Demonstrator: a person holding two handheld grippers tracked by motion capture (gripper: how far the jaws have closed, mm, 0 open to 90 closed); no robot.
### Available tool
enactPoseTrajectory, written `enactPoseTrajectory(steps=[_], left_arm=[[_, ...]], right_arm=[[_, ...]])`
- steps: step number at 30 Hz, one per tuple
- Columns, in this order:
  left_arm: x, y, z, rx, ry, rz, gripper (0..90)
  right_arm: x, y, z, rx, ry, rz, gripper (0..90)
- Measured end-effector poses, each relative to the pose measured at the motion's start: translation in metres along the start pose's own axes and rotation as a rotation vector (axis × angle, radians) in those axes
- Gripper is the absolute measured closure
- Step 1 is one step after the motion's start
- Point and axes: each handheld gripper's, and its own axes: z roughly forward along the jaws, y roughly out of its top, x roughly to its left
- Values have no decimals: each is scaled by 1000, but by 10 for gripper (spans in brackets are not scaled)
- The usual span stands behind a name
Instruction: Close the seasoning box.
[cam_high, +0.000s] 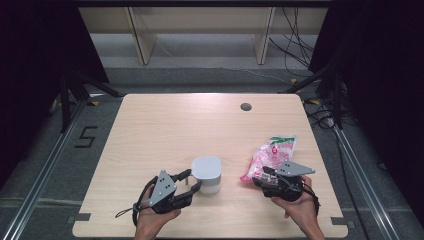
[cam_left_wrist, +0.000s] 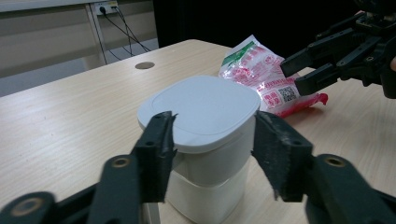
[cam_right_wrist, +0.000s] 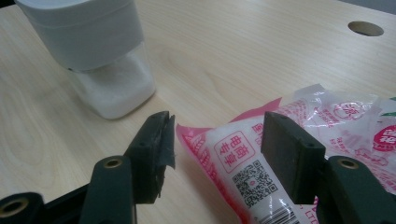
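A white lidded container (cam_high: 206, 172) (cam_left_wrist: 205, 105) stands near the table's front middle, with white powder in its clear lower half (cam_right_wrist: 116, 88). My left gripper (cam_high: 194, 179) (cam_left_wrist: 212, 135) is open, one jaw on each side of the container at lid height. To the right lies a pink and white printed plastic bag (cam_high: 270, 155) (cam_right_wrist: 336, 121) (cam_left_wrist: 261, 70). My right gripper (cam_high: 260, 176) (cam_right_wrist: 217, 140) is open, with the bag's near end between its jaws. The left gripper view also catches the right gripper (cam_left_wrist: 294, 74) at the bag's edge.
The light wooden table (cam_high: 165, 130) has a round cable hole (cam_high: 245, 106) (cam_left_wrist: 144, 65) (cam_right_wrist: 365, 28) at the far right. Both hands sit at the front edge. Dark curtains, metal rails and floor cables surround the table.
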Motion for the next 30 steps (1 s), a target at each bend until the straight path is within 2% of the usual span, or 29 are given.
enactPoseTrajectory(steps=[1, 2, 4, 5, 7, 8, 9, 11, 12, 13, 14, 15, 16, 17, 19, 20, 21, 23, 24, 26, 28, 30], left_arm=[[1, 0, -1, -4, 2, 13, 443], [0, -1, -1, -16, -2, 3, 435], [0, -2, -3, -3, 8, 7, 403], [-1, -3, -4, 1, 10, -16, 382], [0, -4, -5, 5, 14, -9, 361], [0, -4, -5, 8, 15, -18, 355], [-1, -5, -5, 10, 20, -31, 347], [1, -7, -6, 10, 13, -17, 337], [1, -7, -6, 9, 10, -19, 333], [2, -7, -7, 24, 18, -8, 329], [0, -9, -7, 24, 26, -39, 324], [1, -9, -7, 25, 26, -26, 320], [1, -10, -8, 27, 23, -22, 316], [1, -10, -8, 29, 23, -21, 313], [0, -11, -9, 31, 25, -24, 308], [-1, -12, -9, 31, 29, -42, 305], [-1, -13, -9, 27, 31, -44, 303], [-1, -14, -10, 39, 36, -44, 298], [0, -15, -10, 39, 37, -33, 296], [-2, -17, -10, 42, 39, -46, 293], [-2, -18, -10, 52, 36, -30, 291], [-3, -20, -10, 45, 25, -28, 289]], right_arm=[[0, 0, 0, -5, 10, -2, 426], [-1, -1, 2, -24, 34, -10, 424], [1, -1, 1, -38, 40, 0, 420], [2, -2, 1, -36, 62, 5, 416], [3, -2, 0, -43, 52, -9, 410], [5, -2, 0, -49, 55, 13, 404], [4, -2, 0, -45, 70, -3, 402], [5, -3, -1, -51, 53, -12, 401], [8, -4, -1, -42, 63, 8, 399], [6, -3, 1, -51, 80, -25, 398], [9, -4, -1, -35, 82, 7, 397], [9, -4, -2, -43, 62, -3, 396], [11, -4, -2, -38, 73, 15, 393], [9, -5, 0, -61, 81, -34, 391], [11, -5, -2, -46, 75, -18, 388], [13, -6, -3, -47, 72, -7, 387], [12, -6, -2, -40, 98, -15, 386], [15, -7, -4, -32, 80, -5, 385], [13, -7, -4, -40, 73, -22, 385], [15, -8, -4, -36, 95, -2, 385], [16, -9, -5, -33, 80, 2, 385], [14, -10, -6, -48, 77, -32, 385]])
